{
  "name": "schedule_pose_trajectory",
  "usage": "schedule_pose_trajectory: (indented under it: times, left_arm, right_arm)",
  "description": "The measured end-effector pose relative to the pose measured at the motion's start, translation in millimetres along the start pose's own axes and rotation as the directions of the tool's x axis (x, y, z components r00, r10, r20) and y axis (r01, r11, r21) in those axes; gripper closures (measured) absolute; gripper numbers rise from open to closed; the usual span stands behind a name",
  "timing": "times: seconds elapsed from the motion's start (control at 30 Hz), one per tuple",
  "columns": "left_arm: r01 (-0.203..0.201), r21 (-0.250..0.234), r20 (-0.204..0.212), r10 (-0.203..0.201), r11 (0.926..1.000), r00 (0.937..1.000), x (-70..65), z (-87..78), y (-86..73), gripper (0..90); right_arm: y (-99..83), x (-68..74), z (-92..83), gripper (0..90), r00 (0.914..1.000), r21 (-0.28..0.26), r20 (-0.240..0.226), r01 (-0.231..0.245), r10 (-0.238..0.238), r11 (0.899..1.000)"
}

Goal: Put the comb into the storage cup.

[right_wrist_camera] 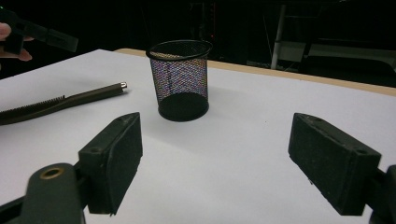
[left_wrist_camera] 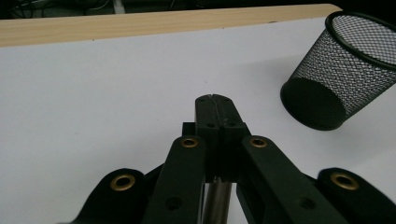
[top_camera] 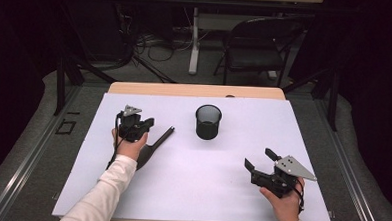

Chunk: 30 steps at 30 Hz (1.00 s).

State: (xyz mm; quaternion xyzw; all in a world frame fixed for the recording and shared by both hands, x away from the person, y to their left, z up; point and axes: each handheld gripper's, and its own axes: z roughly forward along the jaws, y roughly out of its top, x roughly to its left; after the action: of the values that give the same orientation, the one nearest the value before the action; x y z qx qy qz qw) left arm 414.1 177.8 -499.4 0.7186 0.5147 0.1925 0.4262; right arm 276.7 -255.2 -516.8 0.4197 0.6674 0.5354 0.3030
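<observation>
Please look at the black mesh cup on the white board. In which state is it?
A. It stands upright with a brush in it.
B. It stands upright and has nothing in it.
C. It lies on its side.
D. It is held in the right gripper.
B: the mesh cup stands upright, mouth up, and nothing shows inside it; the brush lies on the white board beside it.

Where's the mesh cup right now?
High view: the mesh cup stands upright on the white board, centre toward the far edge, just right of the black brush lying by the left claw.
</observation>
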Motion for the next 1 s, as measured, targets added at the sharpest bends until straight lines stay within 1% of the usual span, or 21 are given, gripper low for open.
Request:
schedule_pose_trajectory:
  times: [0.1,0.27,0.4,0.67,0.83,0.9,1.0]
  left_arm:
    - [0.005,0.021,-0.004,-0.005,0.9998,1.0,-1.0,7.7,-1.5,90.0]
    - [0.029,0.046,0.0,-0.029,0.9985,0.9996,-0.9,18.7,-3.9,90.0]
    - [0.028,0.067,-0.014,-0.027,0.9974,0.9995,-0.6,25.9,-5.8,90.0]
    - [0.052,0.108,-0.022,-0.05,0.9928,0.9985,1.1,37.6,-10.6,90.0]
    - [0.057,0.135,-0.03,-0.054,0.9892,0.9981,1.1,43.6,-12.9,90.0]
    - [0.059,0.136,-0.031,-0.055,0.9889,0.998,1.0,45.0,-13.3,90.0]
    - [0.062,0.154,-0.035,-0.057,0.9862,0.9978,0.6,48.6,-15.1,90.0]
  right_arm:
    - [-0.1,-0.5,-0.1,17.4,1.0,-0.001,0.001,0.003,-0.003,1.0]
    - [-0.5,-1.3,0.4,17.4,1.0,-0.003,0.001,-0.001,0.001,1.0]
    - [-0.5,-1.5,0.3,17.4,1.0,-0.003,0.001,0.001,-0.001,1.0]
    - [-0.7,-1.9,0.2,17.5,1.0,-0.002,0.001,-0.001,0.001,1.0]
    - [-0.8,-1.9,0.2,17.5,1.0,0.002,-0.001,-0.003,0.003,1.0]
    - [-0.8,-1.9,0.1,17.5,1.0,0.002,0.0,-0.001,0.001,1.0]
    - [-0.7,-2.0,-0.1,17.5,1.0,0.001,-0.001,-0.001,0.001,1.0]
